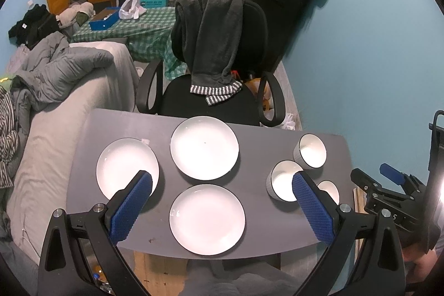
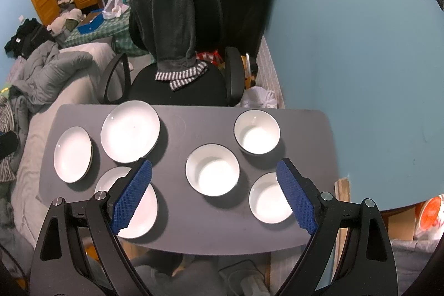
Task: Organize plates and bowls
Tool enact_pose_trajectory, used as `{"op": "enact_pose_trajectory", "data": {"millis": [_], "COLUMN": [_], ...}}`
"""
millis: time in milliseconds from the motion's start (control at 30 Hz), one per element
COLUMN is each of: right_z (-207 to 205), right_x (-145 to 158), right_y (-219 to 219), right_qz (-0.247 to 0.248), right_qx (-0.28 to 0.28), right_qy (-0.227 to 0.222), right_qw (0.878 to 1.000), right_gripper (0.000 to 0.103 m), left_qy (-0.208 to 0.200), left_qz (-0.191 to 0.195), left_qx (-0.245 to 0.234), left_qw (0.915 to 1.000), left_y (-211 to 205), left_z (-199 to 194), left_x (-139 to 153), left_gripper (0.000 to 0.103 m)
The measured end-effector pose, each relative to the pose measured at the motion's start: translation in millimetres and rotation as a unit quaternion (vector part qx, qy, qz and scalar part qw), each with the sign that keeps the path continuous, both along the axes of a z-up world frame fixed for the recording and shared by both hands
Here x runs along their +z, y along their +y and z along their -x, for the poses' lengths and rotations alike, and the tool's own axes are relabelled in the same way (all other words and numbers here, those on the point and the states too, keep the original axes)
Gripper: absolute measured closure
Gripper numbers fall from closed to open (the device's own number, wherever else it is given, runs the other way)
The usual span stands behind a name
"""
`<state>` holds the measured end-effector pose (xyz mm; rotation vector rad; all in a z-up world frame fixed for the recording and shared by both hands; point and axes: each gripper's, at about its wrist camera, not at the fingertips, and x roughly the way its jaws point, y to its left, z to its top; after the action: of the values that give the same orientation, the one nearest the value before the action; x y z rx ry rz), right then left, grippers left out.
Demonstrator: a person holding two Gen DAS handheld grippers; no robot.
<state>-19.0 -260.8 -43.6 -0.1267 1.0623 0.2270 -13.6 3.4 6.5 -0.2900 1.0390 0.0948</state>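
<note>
Left view: the left hand-held gripper [image 1: 222,201] hangs open and empty above the desk [image 1: 255,140]; three plates [image 1: 204,148] lie apart at 9 to 12 o'clock.

Right view: the right hand-held gripper [image 2: 214,192] gapes empty over three separate bowls [image 2: 212,169] at 12 to 3 o'clock. Nothing looks stacked yet.

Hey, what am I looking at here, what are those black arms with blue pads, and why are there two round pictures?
Those are two hand-held grippers, not a robot; a person carries one in each hand. Each round picture comes from a wide-angle camera on one gripper, looking forward between its blue-padded jaws. The left gripper faces the plates; the right gripper faces the bowls. Both stand open and hold nothing. Below them is a grey table with three flat white plates and three white bowls, all lying separately, none stacked. Behind the table stands a black office chair with a dark towel over its back.
</note>
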Motion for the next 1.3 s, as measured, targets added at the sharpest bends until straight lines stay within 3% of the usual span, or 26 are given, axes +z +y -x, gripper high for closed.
{"op": "enact_pose_trajectory", "data": {"millis": [1300], "right_z": [8.3], "right_x": [1.5], "right_y": [-5.6], "right_qz": [0.002], "right_qx": [0.001], "right_qy": [0.002], "right_qw": [1.0], "right_gripper": [0.013], "left_qy": [-0.005], "left_qz": [0.001], "left_qx": [-0.007], "left_qw": [1.0], "left_y": [-8.8], "left_z": [1.2], "left_x": [-4.0], "left_gripper": [0.001]}}
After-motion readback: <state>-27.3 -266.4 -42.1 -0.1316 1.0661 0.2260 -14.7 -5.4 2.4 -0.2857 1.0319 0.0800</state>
